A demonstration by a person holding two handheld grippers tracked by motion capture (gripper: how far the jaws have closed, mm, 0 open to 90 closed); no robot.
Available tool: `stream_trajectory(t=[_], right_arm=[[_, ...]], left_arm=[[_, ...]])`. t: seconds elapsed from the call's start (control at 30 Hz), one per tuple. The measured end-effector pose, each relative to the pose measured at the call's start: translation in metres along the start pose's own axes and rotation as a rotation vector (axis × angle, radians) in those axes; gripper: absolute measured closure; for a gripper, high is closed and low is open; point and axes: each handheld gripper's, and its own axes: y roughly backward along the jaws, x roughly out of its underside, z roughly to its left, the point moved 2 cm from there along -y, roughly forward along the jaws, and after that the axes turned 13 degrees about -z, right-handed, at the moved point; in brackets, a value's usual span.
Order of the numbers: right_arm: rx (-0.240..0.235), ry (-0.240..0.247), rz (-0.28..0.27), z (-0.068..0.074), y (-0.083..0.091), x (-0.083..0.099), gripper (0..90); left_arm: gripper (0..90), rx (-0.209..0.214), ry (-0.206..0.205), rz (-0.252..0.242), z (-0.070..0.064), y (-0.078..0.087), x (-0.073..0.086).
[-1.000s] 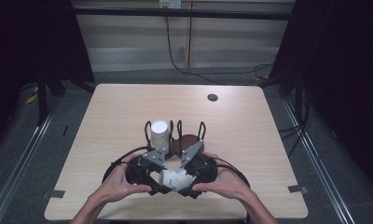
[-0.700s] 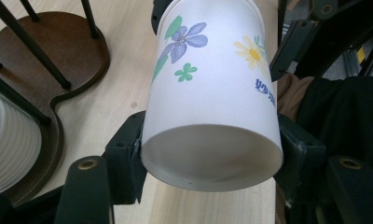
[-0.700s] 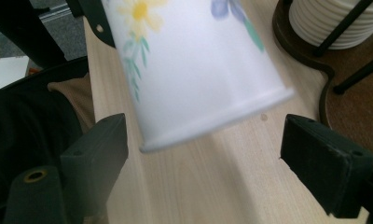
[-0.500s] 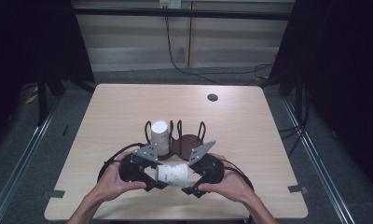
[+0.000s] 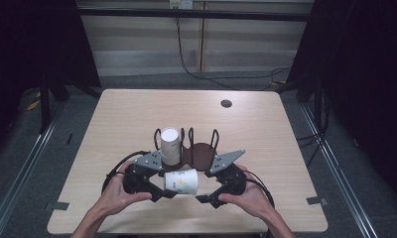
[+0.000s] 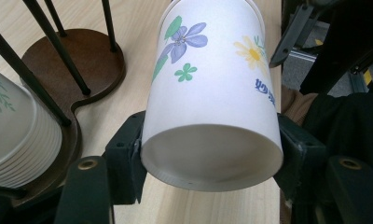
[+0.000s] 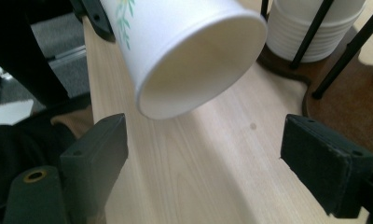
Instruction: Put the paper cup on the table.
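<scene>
My left gripper (image 5: 157, 191) is pinching a flowered paper cup (image 5: 181, 181) across its narrow bottom end, one jaw on each side of the wall, and it is holding the cup on its side above the table (image 5: 266, 148), with the open mouth pointing toward my right gripper (image 5: 206, 197). That right gripper is standing spread wide, its two jaws apart and touching nothing, with the cup's mouth hanging just ahead of them and slightly above the gap. Beyond both grippers, the wooden cup holder (image 5: 199, 154) is sitting on the table with a stack of cups (image 5: 169, 145) in its left bay and its right bay bare. The main risk, as I am judging it, is the thin wall: if I am squeezing any harder on the left, the base could buckle and the cup could pop out. If my right jaws are closing across the open rim, they could fold it into an oval, since a rim has nothing stiffening it. A careless handover, with one side letting go before the other is gripping, would drop the cup onto the table, where it could roll. Swinging toward the holder, I could also catch its black uprights (image 5: 214, 140) and knock the stack.
</scene>
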Motion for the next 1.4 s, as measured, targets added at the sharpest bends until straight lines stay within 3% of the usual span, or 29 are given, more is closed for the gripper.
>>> stream_trajectory(t=[0.23,0.57,0.6,0.8,0.97,1.03,1.17,1.4], right_arm=[[0.005,-0.009,-0.075,0.0,0.005,-0.002,14.4],[0.012,-0.028,-0.148,0.0,0.008,-0.004,14.5],[0.005,-0.036,-0.176,-0.001,0.01,-0.004,15.9],[-0.012,-0.039,-0.211,0.001,0.011,-0.005,16.4],[-0.006,-0.046,-0.303,0.001,0.016,-0.007,15.2],[-0.008,-0.049,-0.314,0.001,0.016,-0.007,14.9],[-0.042,-0.066,-0.384,0.002,0.019,-0.008,14.3],[-0.05,-0.067,-0.386,0.003,0.017,-0.008,14.5]], left_arm=[[36.9,0.005,-0.003,-0.061,0.0,0.006,-0.002],[36.8,0.016,-0.011,-0.098,-0.001,0.009,-0.003],[36.8,0.016,-0.014,-0.104,-0.002,0.01,-0.003],[36.9,0.028,0.004,-0.153,-0.001,0.016,-0.005],[36.9,0.032,0.016,-0.172,-0.001,0.019,-0.007],[36.8,0.032,0.014,-0.18,-0.002,0.02,-0.008],[36.8,0.029,0.003,-0.181,-0.004,0.02,-0.01],[36.8,0.027,-0.01,-0.181,-0.006,0.016,-0.011]])
